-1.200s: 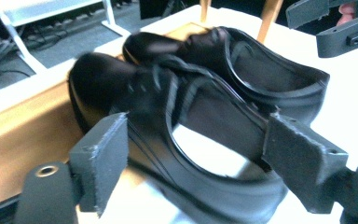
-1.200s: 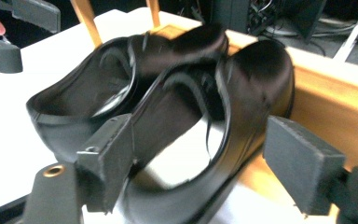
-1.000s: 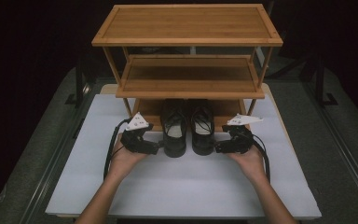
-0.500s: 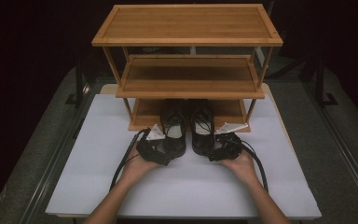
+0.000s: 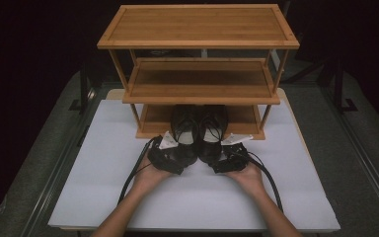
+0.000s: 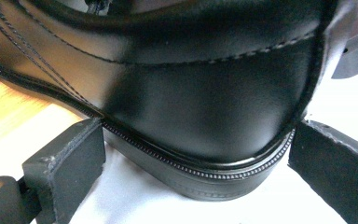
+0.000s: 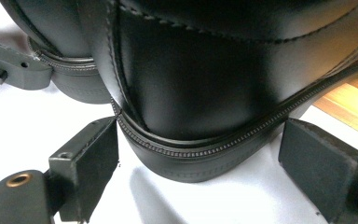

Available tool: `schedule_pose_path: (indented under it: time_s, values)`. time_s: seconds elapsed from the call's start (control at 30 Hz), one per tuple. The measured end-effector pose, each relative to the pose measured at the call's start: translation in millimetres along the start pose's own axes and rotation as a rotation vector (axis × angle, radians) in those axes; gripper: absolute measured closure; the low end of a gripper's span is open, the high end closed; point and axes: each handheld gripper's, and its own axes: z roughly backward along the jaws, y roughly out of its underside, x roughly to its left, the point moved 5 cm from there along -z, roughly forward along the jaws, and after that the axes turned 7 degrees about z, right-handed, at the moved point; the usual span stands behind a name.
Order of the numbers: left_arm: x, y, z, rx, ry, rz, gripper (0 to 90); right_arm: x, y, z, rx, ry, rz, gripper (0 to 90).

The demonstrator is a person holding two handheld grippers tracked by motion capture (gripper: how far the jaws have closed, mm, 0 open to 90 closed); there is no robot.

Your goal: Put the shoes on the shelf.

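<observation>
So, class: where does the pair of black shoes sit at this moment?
In the high view, the black shoes stand side by side, toes under the wooden rack, heels between both grippers.

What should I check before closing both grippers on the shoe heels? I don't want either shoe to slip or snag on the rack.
1. Left gripper jaws open around the left shoe heel: ok.
2. Right gripper jaws open around the right shoe heel: ok.
3. Pads touching leather on both sides: cannot tell.
4. Heels resting on the white mat: ok.
5. Toes free of the rack bottom shelf: not ok, they lie under the middle shelf.
</observation>
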Motion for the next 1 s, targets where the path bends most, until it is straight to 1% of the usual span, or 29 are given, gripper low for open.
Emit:
schedule_pose_path:
  time_s: [0.07, 0.1, 0.17, 0.2, 0.3, 0.4, 0.47, 0.53, 0.57, 0.63, 0.8, 1.0]
  values:
    - [-0.4, -0.8, 0.3, 0.001, -0.003, 0.003, 4.0, 0.4, -0.1, 0.1, -0.002, 0.003, -0.003, 12.3]
    - [-1.1, -2.5, 0.1, -0.009, -0.003, 0.021, 4.0, 0.6, -0.5, 0.1, -0.003, 0.004, -0.005, 12.4]
    - [-1.2, -5.7, 2.6, -0.033, 0.002, 0.028, 4.0, 0.7, -2.2, 1.0, -0.002, 0.004, -0.011, 12.5]
    - [-1.5, -7.7, 3.8, -0.043, 0.0, 0.027, 5.8, 0.5, -3.1, 1.4, -0.003, 0.001, -0.016, 12.6]
    - [-0.7, -9.8, 4.3, -0.04, 0.004, 0.039, 5.8, 1.1, -5.8, 2.2, 0.001, 0.003, -0.016, 12.6]
    - [0.9, -11.1, 5.5, -0.047, 0.015, 0.048, 5.8, 1.3, -8.3, 3.5, -0.001, 0.007, -0.01, 12.6]
    - [1.7, -15.5, 7.4, -0.067, 0.022, 0.062, 5.7, 0.0, -11.8, 6.0, -0.012, 0.003, -0.015, 12.6]
    - [3.6, -20.3, 9.3, -0.078, 0.033, 0.072, 5.7, -2.8, -15.4, 8.8, -0.031, -0.015, -0.037, 12.6]
    - [4.5, -22.1, 8.9, -0.077, 0.037, 0.076, 5.7, -4.2, -16.5, 9.6, -0.033, -0.016, -0.037, 12.6]
    - [6.8, -25.1, 6.6, -0.079, 0.036, 0.079, 5.5, -8.3, -19.4, 9.6, -0.029, -0.02, -0.037, 12.6]
    - [13.7, -33.5, 1.5, -0.077, 0.03, 0.083, 4.9, -16.4, -24.5, 6.1, -0.039, -0.023, -0.055, 12.5]
    - [22.7, -46.5, -6.1, -0.073, 0.028, 0.081, 4.9, -29.4, -31.4, 1.5, -0.047, -0.025, -0.082, 12.3]
